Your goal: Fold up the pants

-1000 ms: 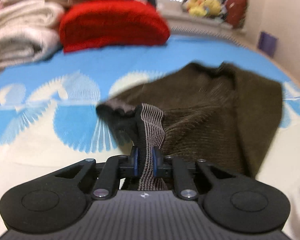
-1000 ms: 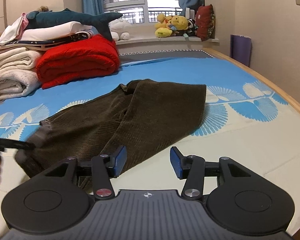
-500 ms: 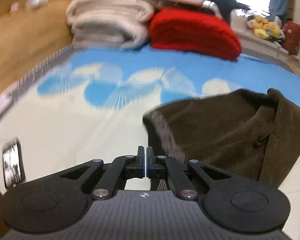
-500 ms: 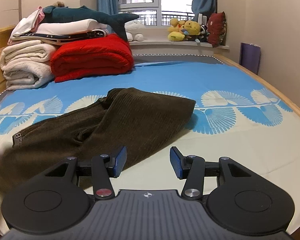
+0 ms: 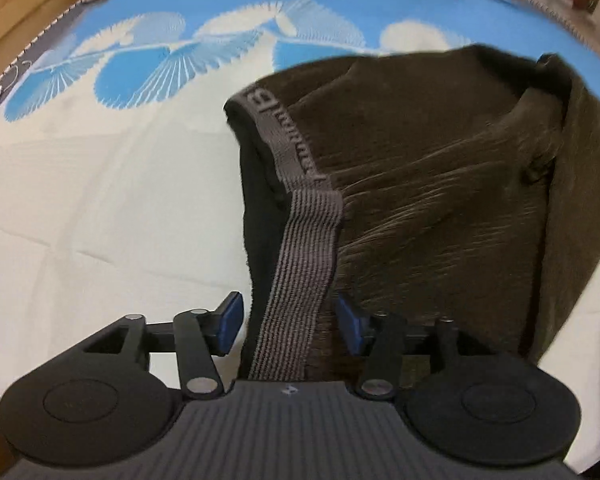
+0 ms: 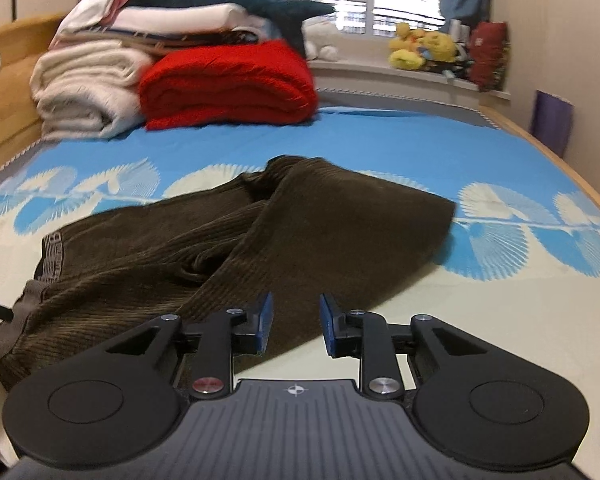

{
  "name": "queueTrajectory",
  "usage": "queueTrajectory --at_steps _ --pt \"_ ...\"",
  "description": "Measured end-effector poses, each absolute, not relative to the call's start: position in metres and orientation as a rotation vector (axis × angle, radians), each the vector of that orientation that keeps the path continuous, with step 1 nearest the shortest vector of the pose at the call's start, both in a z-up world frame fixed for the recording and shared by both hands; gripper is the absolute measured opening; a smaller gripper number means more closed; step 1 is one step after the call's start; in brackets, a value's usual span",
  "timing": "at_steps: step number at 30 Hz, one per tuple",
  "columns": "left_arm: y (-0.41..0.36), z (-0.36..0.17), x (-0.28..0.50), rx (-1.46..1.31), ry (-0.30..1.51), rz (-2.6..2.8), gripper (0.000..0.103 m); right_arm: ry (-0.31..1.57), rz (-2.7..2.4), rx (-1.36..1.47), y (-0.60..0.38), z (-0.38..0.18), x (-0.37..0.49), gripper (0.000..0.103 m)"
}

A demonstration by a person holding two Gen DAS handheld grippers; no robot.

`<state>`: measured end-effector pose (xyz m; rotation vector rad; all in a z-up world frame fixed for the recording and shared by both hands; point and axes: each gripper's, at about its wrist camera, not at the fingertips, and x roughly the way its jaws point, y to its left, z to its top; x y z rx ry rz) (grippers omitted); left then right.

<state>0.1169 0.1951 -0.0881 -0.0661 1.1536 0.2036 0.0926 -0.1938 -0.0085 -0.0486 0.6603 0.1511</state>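
Dark brown corduroy pants [image 5: 440,168] lie crumpled on the bed; they also show in the right wrist view [image 6: 280,240]. Their grey elastic waistband [image 5: 304,248] runs toward me between the jaws of my left gripper [image 5: 288,324], which stand open on either side of it without pinching it. My right gripper [image 6: 294,326] is open and empty, just above the near edge of a pant leg. The waistband shows at the left in the right wrist view [image 6: 50,256].
The bed sheet [image 6: 500,320] is cream with blue fan patterns. A red folded blanket [image 6: 228,84] and white folded blankets [image 6: 84,88] are stacked at the back left by the wooden headboard. Plush toys [image 6: 424,48] sit on the window sill.
My left gripper, shut half a second ago, has opened around the waistband and tilted down over the pants. My right gripper moved closer over the pant leg, jaws slightly narrower.
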Motion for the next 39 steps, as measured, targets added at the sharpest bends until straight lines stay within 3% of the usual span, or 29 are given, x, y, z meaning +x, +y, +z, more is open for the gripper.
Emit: queueTrajectory --at_steps 4,9,16,19,20,21,23,28,34,39 --pt "0.200 -0.101 0.122 -0.089 1.208 0.218 0.073 0.700 0.212 -0.072 -0.171 -0.025 0.141 0.039" --pt "0.198 -0.116 0.128 -0.066 1.279 0.186 0.073 0.750 0.261 -0.072 -0.141 -0.051 0.202 0.061" --pt "0.197 -0.121 0.141 -0.050 1.287 0.195 0.073 0.901 0.249 -0.071 -0.108 -0.098 0.266 0.063" --pt "0.193 -0.122 0.145 -0.017 1.286 0.192 0.073 0.957 0.212 -0.163 -0.098 -0.113 0.276 0.059" --pt "0.193 -0.124 0.147 -0.012 1.284 0.188 0.073 0.956 0.219 -0.181 -0.097 -0.114 0.276 0.048" --pt "0.193 -0.124 0.147 -0.010 1.281 0.183 0.071 0.952 0.223 -0.200 -0.097 -0.113 0.276 0.028" --pt "0.193 -0.127 0.149 -0.026 1.276 0.161 0.059 0.960 0.246 -0.208 -0.101 -0.107 0.274 0.009" --pt "0.188 -0.119 0.142 0.002 1.229 0.153 0.033 0.929 0.297 -0.145 -0.135 -0.064 0.252 0.007" --pt "0.175 -0.085 0.121 0.047 1.038 0.212 0.026 0.822 0.362 -0.178 -0.193 0.005 0.190 0.006" --pt "0.166 -0.080 0.110 0.129 1.005 0.233 0.027 0.933 0.522 -0.303 -0.224 -0.011 0.124 0.007"
